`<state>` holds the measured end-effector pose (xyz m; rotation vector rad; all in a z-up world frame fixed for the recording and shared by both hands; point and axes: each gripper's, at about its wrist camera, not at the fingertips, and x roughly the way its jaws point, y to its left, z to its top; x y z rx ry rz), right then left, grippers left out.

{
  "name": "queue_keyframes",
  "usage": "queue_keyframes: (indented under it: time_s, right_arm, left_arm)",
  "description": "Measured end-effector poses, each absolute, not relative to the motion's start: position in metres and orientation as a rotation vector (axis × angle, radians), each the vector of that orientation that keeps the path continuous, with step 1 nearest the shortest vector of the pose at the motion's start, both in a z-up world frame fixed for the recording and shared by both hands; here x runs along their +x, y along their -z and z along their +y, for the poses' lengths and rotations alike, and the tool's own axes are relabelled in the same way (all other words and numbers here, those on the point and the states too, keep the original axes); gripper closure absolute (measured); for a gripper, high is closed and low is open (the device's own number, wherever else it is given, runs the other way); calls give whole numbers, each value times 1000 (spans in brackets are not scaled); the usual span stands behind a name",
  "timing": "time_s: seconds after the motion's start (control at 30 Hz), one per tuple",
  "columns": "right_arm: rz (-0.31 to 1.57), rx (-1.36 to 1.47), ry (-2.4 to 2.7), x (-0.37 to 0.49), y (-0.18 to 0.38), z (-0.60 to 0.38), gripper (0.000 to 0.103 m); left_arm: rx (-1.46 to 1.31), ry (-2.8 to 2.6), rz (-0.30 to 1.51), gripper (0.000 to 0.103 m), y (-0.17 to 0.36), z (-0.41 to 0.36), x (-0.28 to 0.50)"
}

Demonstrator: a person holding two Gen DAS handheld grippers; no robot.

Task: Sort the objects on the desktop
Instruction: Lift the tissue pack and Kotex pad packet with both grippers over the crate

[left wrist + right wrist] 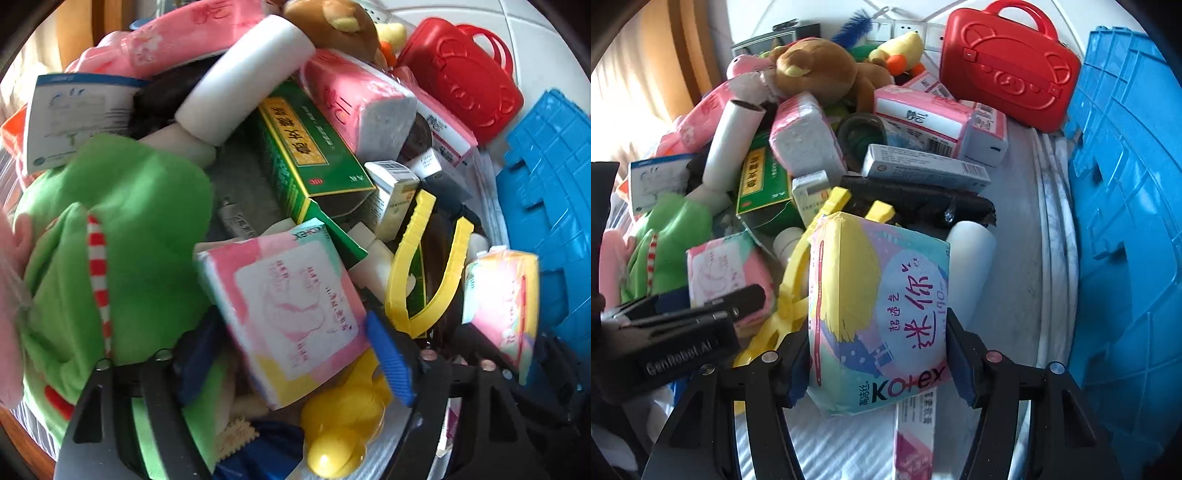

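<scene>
White tabletop (pixel 1015 229) carries a heap of packets, boxes and plush toys. Right of both grippers stands a blue crate (pixel 1126 221); its inside is out of sight. Far ahead, a shut red case (pixel 1008 66) sits beside the crate. The right gripper (pixel 877 354) pinches a Kotex pack (pixel 879 314) between its pads, over the heap's near edge. The left gripper (pixel 291 354) has its jaws spread, a pink pack (pixel 284 306) lying between them, loose at one side. Ahead of it lies a green box (pixel 306 147), its end flap open.
</scene>
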<state>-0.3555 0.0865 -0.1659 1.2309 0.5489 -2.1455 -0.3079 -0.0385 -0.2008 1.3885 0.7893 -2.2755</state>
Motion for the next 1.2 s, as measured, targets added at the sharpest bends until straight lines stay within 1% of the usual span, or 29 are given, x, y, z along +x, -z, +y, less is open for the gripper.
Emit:
queue_keyframes:
  time_s: [0.07, 0.27, 0.3, 0.33, 0.37, 0.47, 0.67, 0.8, 0.83, 0.93, 1.07, 1.2]
  right_arm:
    - [541, 1233, 2153, -357, 166, 88, 42]
    - [512, 1260, 2171, -360, 167, 95, 42]
    - [504, 1266, 2171, -360, 167, 97, 42]
    - [496, 1274, 2171, -361, 167, 98, 42]
    - [492, 1280, 2169, -362, 168, 99, 42]
    - [485, 1279, 2169, -363, 165, 100, 42]
    - [463, 1195, 2203, -358, 134, 94, 42]
    - [423, 1110, 2232, -349, 99, 88, 42]
    - [405, 1072, 2245, -344, 85, 87, 42]
    - [377, 976, 2289, -331, 47, 83, 42]
    - [332, 852, 2371, -312, -3, 83, 42]
    - [315, 736, 2489, -292, -49, 91, 42]
  left_arm:
    - [1425, 2269, 760, 20, 205, -37, -314]
    - [1518, 2145, 657, 19, 215, -35, -338]
    - [1516, 2134, 648, 21, 217, -36, -340]
    - [1512, 2127, 639, 26, 220, -37, -341]
    - [1506, 2137, 628, 29, 219, -36, -340]
    - [1507, 2187, 633, 31, 211, -30, -331]
    - [1358, 2320, 564, 31, 153, -17, -305]
    - [1188, 2416, 416, 31, 100, -13, -290]
    - [1134, 2440, 355, 31, 83, -15, -286]
    - [1010, 2499, 260, 31, 44, -17, -279]
    - [875, 2604, 183, 31, -2, -23, -267]
    - [782, 2707, 129, 31, -34, -27, -261]
